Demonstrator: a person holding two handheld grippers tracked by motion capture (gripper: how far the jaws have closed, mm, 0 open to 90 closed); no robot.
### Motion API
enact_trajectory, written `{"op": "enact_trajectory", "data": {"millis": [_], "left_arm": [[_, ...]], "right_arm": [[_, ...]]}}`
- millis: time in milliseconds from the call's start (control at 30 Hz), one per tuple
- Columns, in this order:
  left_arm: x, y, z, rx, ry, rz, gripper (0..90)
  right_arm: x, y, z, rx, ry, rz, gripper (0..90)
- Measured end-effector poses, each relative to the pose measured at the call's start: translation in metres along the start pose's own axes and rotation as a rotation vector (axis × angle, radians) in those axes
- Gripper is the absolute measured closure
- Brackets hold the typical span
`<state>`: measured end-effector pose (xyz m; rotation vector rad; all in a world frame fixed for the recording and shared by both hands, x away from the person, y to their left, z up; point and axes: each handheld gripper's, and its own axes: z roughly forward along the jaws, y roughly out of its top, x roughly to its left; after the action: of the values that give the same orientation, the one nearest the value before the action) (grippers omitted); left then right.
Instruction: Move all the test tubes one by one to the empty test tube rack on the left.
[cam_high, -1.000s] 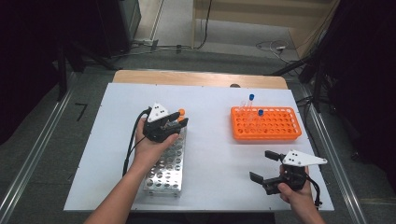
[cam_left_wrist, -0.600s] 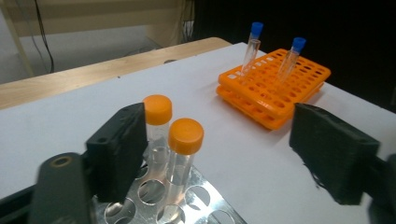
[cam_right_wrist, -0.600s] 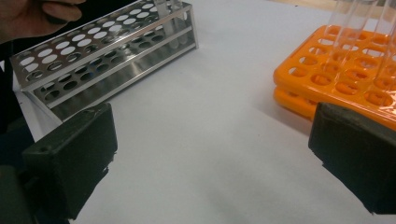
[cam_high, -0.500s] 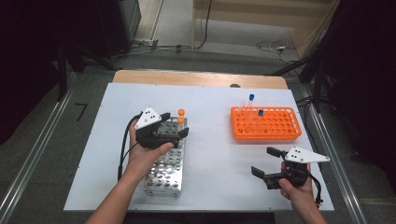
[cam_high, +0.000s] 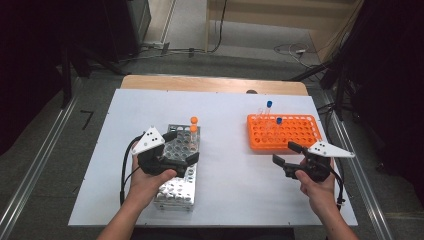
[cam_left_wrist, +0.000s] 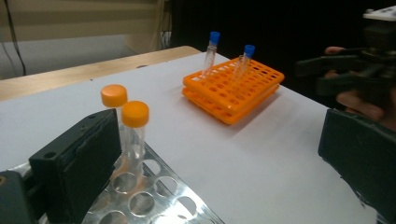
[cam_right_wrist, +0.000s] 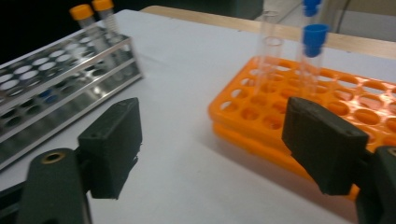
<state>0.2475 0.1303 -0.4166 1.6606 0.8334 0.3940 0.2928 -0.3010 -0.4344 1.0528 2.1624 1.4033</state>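
- Since the earlier frames the left gripper (cam_high: 181, 147) has drawn back from the two orange-capped tubes (cam_high: 193, 129), which now stand free in the far end of the metal rack (cam_high: 176, 192); the right gripper (cam_high: 287, 154) has edged closer to the orange rack (cam_high: 310, 125).
- Left jaws have just been opening and now stand wide, released, with nothing between them.
- Right jaws have just been closing a little, yet they remain apart and hold nothing.
- Bare white table (cam_high: 225, 175) lies between the two racks, giving open room; the metal rack's near end sits close to the table's front edge, and the orange rack sits near the right edge.
- From the left gripper view, the orange-capped tubes (cam_left_wrist: 127, 125) rise just beside the left jaw, which hides their lower part, so contact cannot be told; the other hand's gripper (cam_left_wrist: 355, 70) shows farther off at right.
- From the right gripper view, the blue-capped tubes (cam_right_wrist: 312, 46) stand in the orange rack (cam_right_wrist: 243, 112) just ahead of the jaws, with a clear uncapped tube (cam_right_wrist: 270, 56) beside them that the high view hardly shows.
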Motion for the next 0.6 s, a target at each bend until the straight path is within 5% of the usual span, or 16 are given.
{"op": "enact_trajectory", "data": {"millis": [300, 600], "left_arm": [[-0.007, -0.011, -0.010, 0.001, -0.008, -0.007, 0.0], [-0.007, -0.017, -0.013, 0.008, -0.008, -0.014, 0.0]], "right_arm": [[-0.028, 0.011, 0.033, 0.027, -0.104, 0.086, 43.4], [-0.043, 0.014, 0.065, 0.081, -0.176, 0.104, 55.6]]}}
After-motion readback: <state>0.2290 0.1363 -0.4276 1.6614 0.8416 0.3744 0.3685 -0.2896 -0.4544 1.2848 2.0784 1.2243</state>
